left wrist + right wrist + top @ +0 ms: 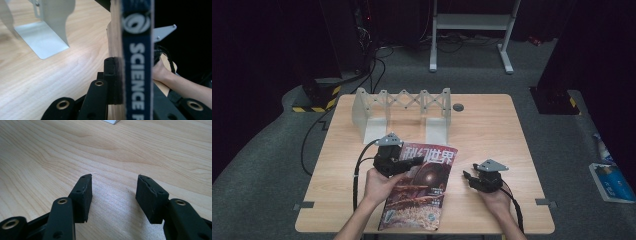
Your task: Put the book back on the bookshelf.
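The left hand-held gripper (412,162) is clamped on the spine edge of the glossy red-brown science magazine (422,192), tilting it off the pale wooden surface (492,125), probably bound for the grey expanding metal rack (404,107) behind. The right hand-held gripper (468,176) rests alongside, jaws apart, empty.

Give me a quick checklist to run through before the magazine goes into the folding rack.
1. Left gripper shut on the magazine: ok; in the left gripper view the pads clamp its spine edge.
2. Magazine lifted off the table: cannot tell; its lower edge seems to rest near the table's front edge.
3. Right gripper free to help: ok; jaws open, nothing between them, just bare wood below.
4. Metal rack upright with open slots: ok; dividers stand, no book in them.
5. Path from magazine to rack free: ok; bare wood between.
6. Grip firm enough to carry: cannot tell; it holds one edge only, so the magazine may sag.
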